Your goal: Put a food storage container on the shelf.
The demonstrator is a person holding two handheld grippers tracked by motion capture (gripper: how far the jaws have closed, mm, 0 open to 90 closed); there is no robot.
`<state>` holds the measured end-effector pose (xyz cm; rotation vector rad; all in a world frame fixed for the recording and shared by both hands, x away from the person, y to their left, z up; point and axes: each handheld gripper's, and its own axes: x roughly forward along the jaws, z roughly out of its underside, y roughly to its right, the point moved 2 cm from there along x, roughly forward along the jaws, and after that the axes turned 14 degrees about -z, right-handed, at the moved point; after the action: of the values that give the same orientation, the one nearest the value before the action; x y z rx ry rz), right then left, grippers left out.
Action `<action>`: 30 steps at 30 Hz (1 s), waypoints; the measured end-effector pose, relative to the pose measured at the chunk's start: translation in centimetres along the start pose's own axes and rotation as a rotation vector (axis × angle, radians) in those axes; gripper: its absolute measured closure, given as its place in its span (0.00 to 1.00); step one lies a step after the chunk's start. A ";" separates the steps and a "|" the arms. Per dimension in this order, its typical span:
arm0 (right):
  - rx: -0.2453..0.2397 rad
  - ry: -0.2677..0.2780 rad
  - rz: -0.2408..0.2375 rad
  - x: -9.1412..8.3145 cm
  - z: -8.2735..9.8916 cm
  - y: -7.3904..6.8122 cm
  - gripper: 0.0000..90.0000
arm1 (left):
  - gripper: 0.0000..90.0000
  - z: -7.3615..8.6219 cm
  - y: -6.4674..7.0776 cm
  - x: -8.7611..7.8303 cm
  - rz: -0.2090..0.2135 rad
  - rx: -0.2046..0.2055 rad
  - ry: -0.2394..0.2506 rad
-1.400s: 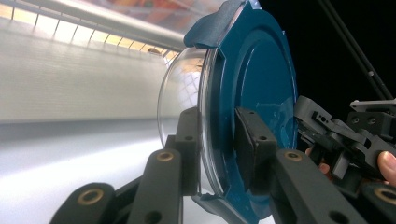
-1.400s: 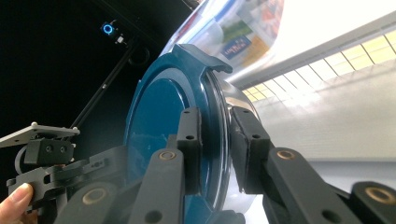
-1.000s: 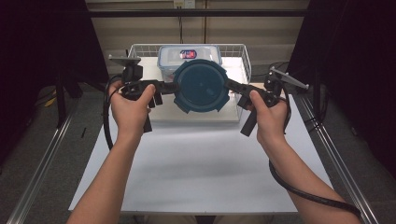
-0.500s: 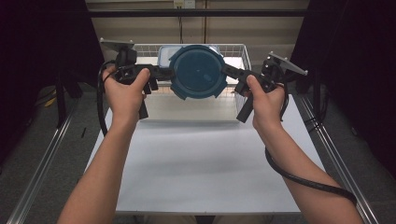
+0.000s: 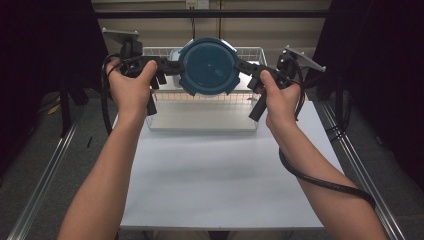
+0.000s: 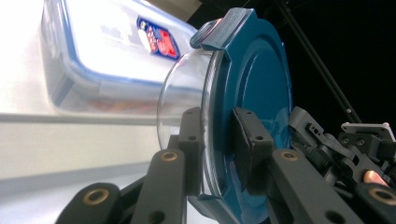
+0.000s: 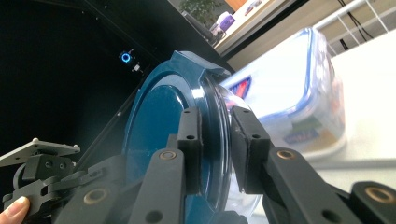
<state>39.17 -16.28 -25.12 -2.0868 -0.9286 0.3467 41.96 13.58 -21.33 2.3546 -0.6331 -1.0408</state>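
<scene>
A round clear glass container with a dark blue lid hangs in the air above the wire basket, its lid turned toward the high camera. My left gripper is shut on its left rim, and my right gripper is shut on its right rim. In the left gripper view the pads of the left gripper pinch the lid edge and glass wall. In the right gripper view the right gripper clamps the rim of the blue lid the same way.
Inside the basket lies a rectangular clear box with a blue-edged lid and a red label, also seen behind the round container. The white table lies in front of the basket, with metal rails along its sides.
Both hands have lifted the round container higher and farther away, from in front of the basket to above it. Both grips have stayed the same.
</scene>
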 end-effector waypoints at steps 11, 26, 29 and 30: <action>0.029 0.014 0.008 2.5 -2.1 0.4 0.83 | 0.83 -3.2 -0.3 1.2 -0.004 -0.032 0.008; 0.121 0.062 0.040 6.3 -4.6 2.4 0.83 | 0.82 -6.6 -1.8 4.1 0.000 -0.120 0.001; 0.157 0.064 0.055 6.9 -4.8 2.8 0.83 | 0.81 -7.0 -2.1 4.5 -0.006 -0.139 -0.003; 0.161 0.068 0.057 7.0 -4.9 2.9 0.83 | 0.81 -7.1 -2.3 4.7 -0.011 -0.144 -0.006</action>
<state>48.05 -15.16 -23.74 -1.9680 -0.7759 0.3658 50.73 14.32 -21.06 2.2332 -0.5296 -1.0617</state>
